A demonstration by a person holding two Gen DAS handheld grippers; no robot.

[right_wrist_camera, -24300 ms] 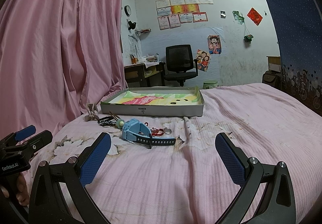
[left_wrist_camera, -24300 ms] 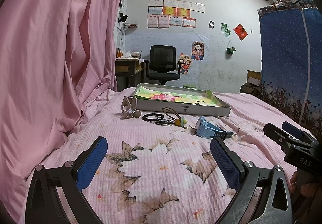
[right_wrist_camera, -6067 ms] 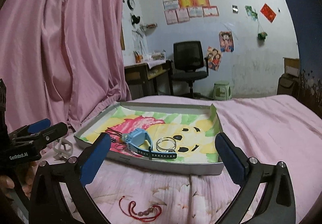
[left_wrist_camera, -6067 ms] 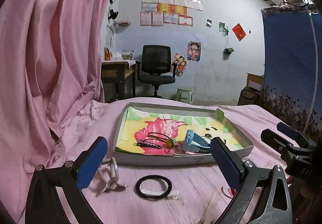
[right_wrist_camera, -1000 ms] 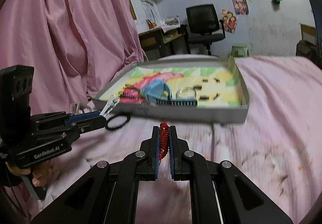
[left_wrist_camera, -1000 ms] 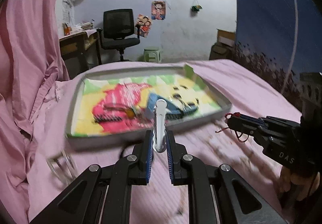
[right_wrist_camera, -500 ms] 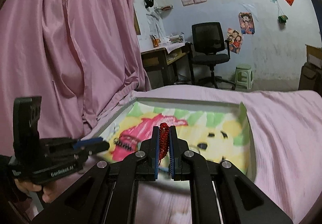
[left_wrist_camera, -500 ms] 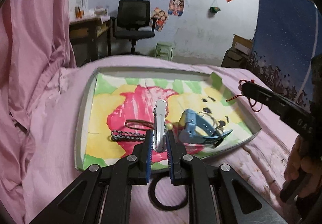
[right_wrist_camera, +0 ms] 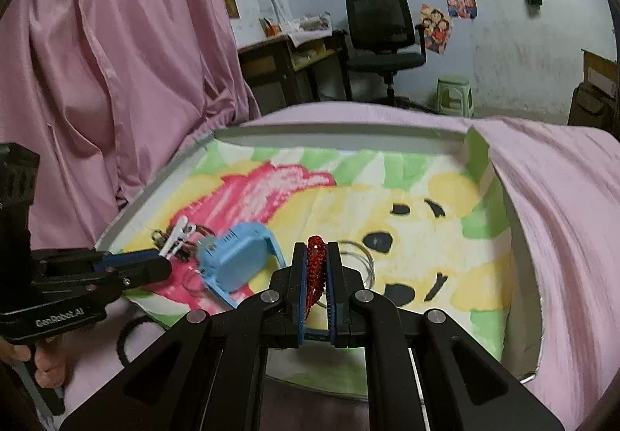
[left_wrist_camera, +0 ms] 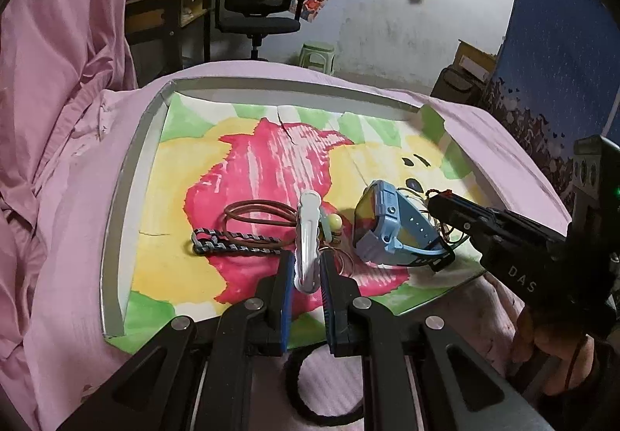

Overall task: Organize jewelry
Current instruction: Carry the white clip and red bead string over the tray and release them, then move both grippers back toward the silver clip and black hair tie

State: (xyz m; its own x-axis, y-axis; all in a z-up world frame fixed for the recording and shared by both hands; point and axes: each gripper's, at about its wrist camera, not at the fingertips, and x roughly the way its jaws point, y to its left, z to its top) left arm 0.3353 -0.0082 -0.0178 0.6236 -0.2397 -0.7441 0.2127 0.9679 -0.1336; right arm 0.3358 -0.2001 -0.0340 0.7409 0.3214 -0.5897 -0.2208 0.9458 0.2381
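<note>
My left gripper is shut on a white hair clip and hangs over the near part of the grey tray. The tray's painted paper carries a blue watch, a brown cord loop and a dark braided bracelet. My right gripper is shut on a red beaded bracelet, low over the tray beside the blue watch and a silver ring. The left gripper shows at the left with the clip. The right gripper shows at the right.
A black hair tie lies on the pink bedsheet in front of the tray. A pink curtain hangs close on the left. Beyond the bed stand an office chair, a desk and a green stool.
Both grippers have moved forward from above the bedsheet to over the tray, each keeping its grip. The right one now sits close beside the blue watch.
</note>
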